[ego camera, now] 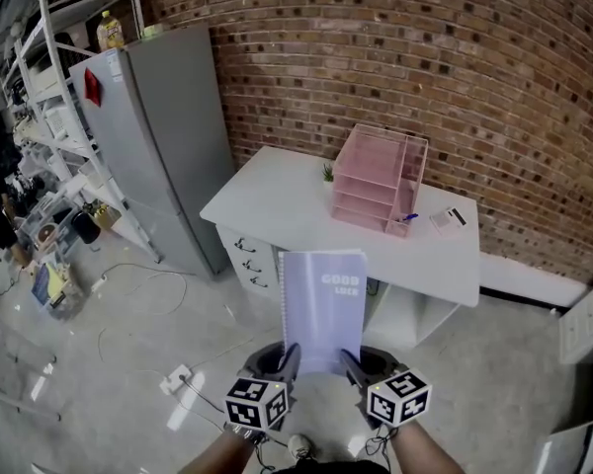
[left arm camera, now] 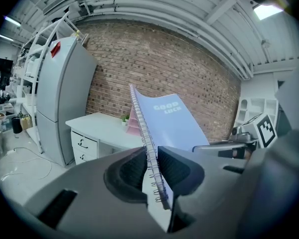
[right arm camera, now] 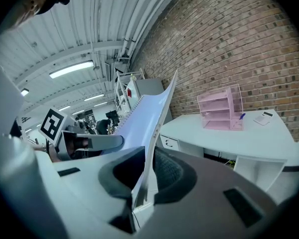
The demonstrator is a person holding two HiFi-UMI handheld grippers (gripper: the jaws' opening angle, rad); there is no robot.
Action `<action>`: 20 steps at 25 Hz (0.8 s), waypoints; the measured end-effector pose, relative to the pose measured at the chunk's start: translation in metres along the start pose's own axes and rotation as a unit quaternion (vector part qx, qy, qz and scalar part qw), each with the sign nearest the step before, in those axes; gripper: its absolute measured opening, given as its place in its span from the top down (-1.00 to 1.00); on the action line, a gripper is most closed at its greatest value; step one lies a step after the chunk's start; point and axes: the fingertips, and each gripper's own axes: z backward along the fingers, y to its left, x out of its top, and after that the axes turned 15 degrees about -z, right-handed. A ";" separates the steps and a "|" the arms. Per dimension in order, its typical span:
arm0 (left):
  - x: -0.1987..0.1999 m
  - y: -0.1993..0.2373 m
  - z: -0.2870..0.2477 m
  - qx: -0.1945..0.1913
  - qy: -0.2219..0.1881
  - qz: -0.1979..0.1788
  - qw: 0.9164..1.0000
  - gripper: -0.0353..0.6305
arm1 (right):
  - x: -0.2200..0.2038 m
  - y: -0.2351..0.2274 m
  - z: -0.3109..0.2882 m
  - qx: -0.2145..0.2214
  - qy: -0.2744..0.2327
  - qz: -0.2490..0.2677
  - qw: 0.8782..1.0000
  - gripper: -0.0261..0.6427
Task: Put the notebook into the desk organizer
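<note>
A pale lilac spiral notebook (ego camera: pixel 323 307) with "GOOD LUCK" on its cover is held in the air in front of the desk, well short of it. My left gripper (ego camera: pixel 289 357) is shut on its spiral-bound left edge (left arm camera: pixel 150 156). My right gripper (ego camera: pixel 350 361) is shut on its right edge (right arm camera: pixel 150 153). The pink clear desk organizer (ego camera: pixel 376 180) with several shelves stands at the back of the white desk (ego camera: pixel 277 210), against the brick wall. It also shows in the right gripper view as the organizer (right arm camera: pixel 219 111).
A grey fridge (ego camera: pixel 163 146) stands left of the desk, with metal shelving (ego camera: pixel 49 97) further left. A small card (ego camera: pixel 448 218) and a blue pen (ego camera: pixel 407 217) lie on the desk right of the organizer. Cables and a power strip (ego camera: pixel 176 378) lie on the floor.
</note>
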 end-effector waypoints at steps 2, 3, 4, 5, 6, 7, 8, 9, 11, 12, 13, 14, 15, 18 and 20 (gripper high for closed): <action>0.000 0.012 0.002 0.000 -0.001 0.000 1.000 0.69 | 0.002 0.006 -0.011 0.001 0.000 0.001 1.000 0.77; 0.000 0.018 0.003 0.001 -0.001 0.001 1.000 0.69 | 0.003 0.009 -0.016 0.001 0.000 0.001 1.000 0.77; 0.000 0.023 0.004 0.002 -0.001 0.002 1.000 0.69 | 0.003 0.011 -0.021 0.002 0.001 0.001 1.000 0.77; 0.000 0.027 0.004 0.003 -0.001 0.003 1.000 0.69 | 0.004 0.013 -0.025 0.003 0.002 0.002 1.000 0.77; 0.000 0.031 0.004 0.004 -0.001 0.004 1.000 0.69 | 0.005 0.014 -0.029 0.004 0.004 0.003 1.000 0.77; 0.000 0.035 0.003 0.006 -0.001 0.005 1.000 0.69 | 0.006 0.014 -0.033 0.005 0.005 0.003 1.000 0.77; 0.000 0.038 0.001 0.007 -0.001 0.006 1.000 0.69 | 0.007 0.013 -0.036 0.006 0.006 0.003 1.000 0.77; 0.000 0.040 -0.001 0.008 -0.001 0.006 1.000 0.69 | 0.008 0.011 -0.039 0.007 0.008 0.003 1.000 0.77; 0.000 0.044 -0.007 0.011 0.001 0.008 1.000 0.69 | 0.011 0.007 -0.046 0.010 0.011 0.003 1.000 0.77; 0.001 0.046 -0.011 0.012 0.002 0.009 1.000 0.69 | 0.013 0.003 -0.049 0.011 0.014 0.003 1.000 0.77; 0.001 0.048 -0.016 0.014 0.003 0.010 1.000 0.69 | 0.015 -0.001 -0.053 0.012 0.015 0.003 1.000 0.77; 0.001 0.050 -0.022 0.016 0.004 0.011 1.000 0.69 | 0.017 -0.005 -0.056 0.014 0.016 0.003 1.000 0.77; 0.002 0.052 -0.028 0.018 0.005 0.012 1.000 0.69 | 0.020 -0.011 -0.060 0.016 0.017 0.002 1.000 0.77; 0.006 0.056 -0.049 0.024 0.009 0.014 1.000 0.69 | 0.030 -0.028 -0.071 0.022 0.021 0.000 1.000 0.77; 0.012 0.059 -0.066 0.028 0.011 0.014 0.999 0.69 | 0.041 -0.042 -0.078 0.025 0.023 -0.002 0.999 0.77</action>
